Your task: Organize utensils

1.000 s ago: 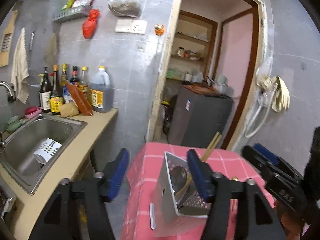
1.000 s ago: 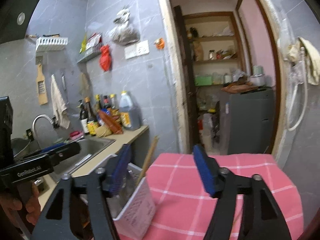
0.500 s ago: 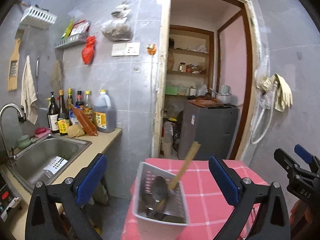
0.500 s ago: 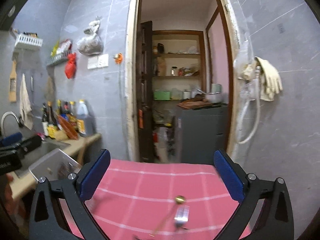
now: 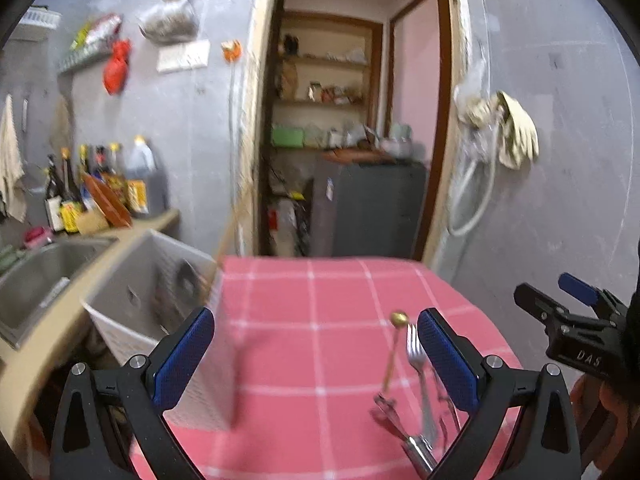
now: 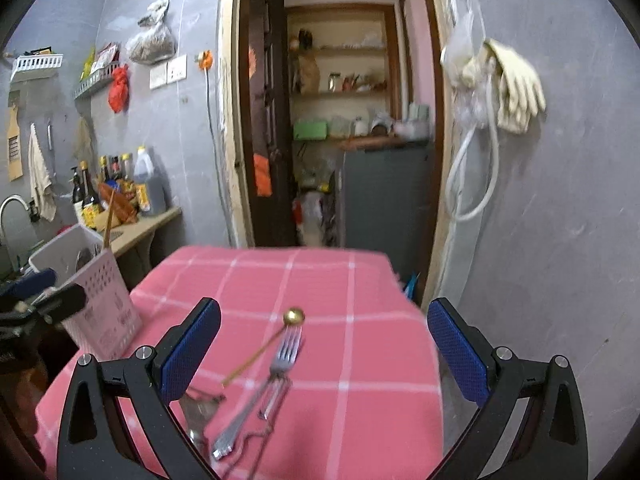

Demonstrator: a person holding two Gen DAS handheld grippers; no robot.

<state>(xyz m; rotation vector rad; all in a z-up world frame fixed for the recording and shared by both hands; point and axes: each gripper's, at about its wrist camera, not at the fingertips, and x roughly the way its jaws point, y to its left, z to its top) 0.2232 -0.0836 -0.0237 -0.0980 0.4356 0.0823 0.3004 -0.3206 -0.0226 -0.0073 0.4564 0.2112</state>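
Note:
A white perforated utensil basket stands at the left edge of the pink checked table, with a spoon and a wooden stick inside. Loose on the cloth lie a silver fork, a thin gold spoon, a wire tool and another metal piece. My left gripper is open above the cloth, between basket and fork, nothing between its fingers. My right gripper is open over the loose utensils, apart from them.
Left of the table runs a counter with a steel sink and several sauce bottles. A doorway with shelves and a grey cabinet lies behind. Gloves and a hose hang on the right wall.
Both grippers opened wide and swung right, away from the basket. The basket now sits at the left of both views and the loose utensils have come into view.

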